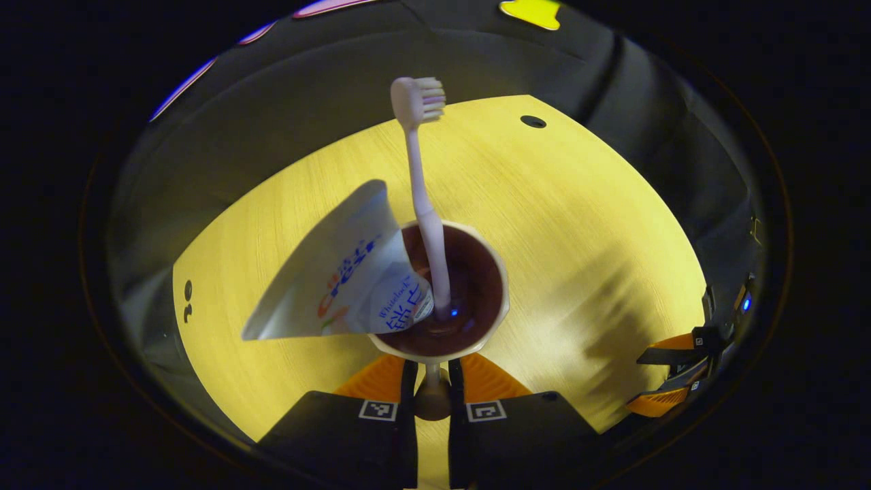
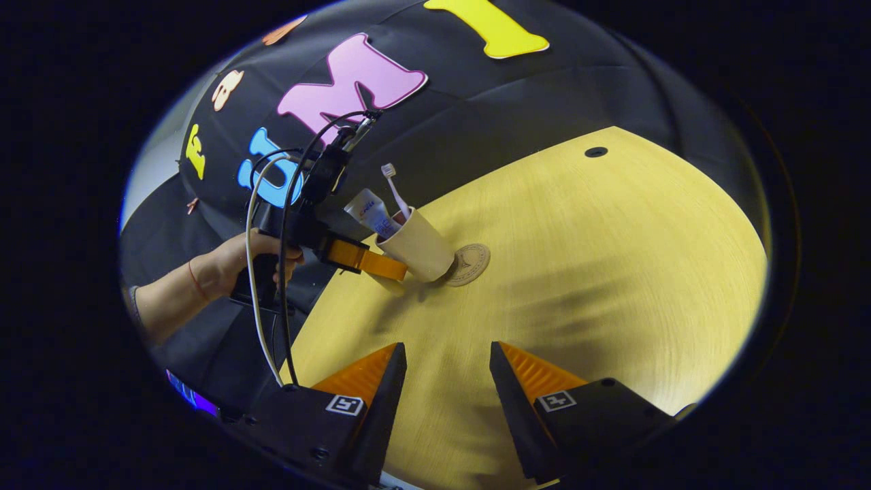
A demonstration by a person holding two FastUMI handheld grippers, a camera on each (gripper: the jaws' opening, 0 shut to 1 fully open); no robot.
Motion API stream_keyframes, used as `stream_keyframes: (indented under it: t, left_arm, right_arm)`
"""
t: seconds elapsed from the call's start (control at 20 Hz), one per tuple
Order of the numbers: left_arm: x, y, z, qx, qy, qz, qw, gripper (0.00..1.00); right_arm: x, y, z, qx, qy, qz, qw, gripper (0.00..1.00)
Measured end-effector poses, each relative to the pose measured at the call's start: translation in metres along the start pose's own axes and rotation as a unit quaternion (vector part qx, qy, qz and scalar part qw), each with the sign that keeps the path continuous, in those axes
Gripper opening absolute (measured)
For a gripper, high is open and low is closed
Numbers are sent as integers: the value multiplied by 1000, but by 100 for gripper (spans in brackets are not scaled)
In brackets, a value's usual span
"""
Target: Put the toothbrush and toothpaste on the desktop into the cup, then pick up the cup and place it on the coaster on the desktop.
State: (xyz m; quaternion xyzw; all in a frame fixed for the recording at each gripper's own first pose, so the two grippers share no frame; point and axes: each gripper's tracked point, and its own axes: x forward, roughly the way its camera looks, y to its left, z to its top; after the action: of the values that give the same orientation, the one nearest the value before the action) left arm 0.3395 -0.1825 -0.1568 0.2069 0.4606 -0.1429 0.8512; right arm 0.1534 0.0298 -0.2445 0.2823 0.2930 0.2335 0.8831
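Wooden desktop (image 1: pixel 578 224) — "Whitelock" on toothpaste (image 1: pixel 340 279)

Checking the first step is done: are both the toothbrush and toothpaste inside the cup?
Yes, the toothbrush and toothpaste both stand in the cup.

Bright warm desktop, dark surroundings, strong fisheye bend.

Light falls from above onto the wooden desktop (image 1: pixel 558 224), which glows yellow while the booth wall behind stays dim. Soft grey shadows streak the wood in both views, and one pools beside the cup (image 2: pixel 416 246) in the right gripper view. A bluish glint sits inside the cup. Edges curve and darken; centres stay sharp.
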Motion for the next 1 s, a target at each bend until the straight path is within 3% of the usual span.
stream_keyframes:
  t: [0.35, 0.95, 1.0]
  left_arm:
    - [12, -17, 12, 22, 4, 2, 1000, 22]
    - [24, -23, 20, 21, 13, -5, 1000, 22]
    - [24, -23, 21, 22, 11, -7, 1000, 27]
  right_arm:
    - [-11, -30, 8, 15, -14, -28, 999, 77]
    - [-8, -33, 4, 18, -9, -34, 999, 77]
    - [-7, -34, 4, 18, -8, -36, 999, 77]
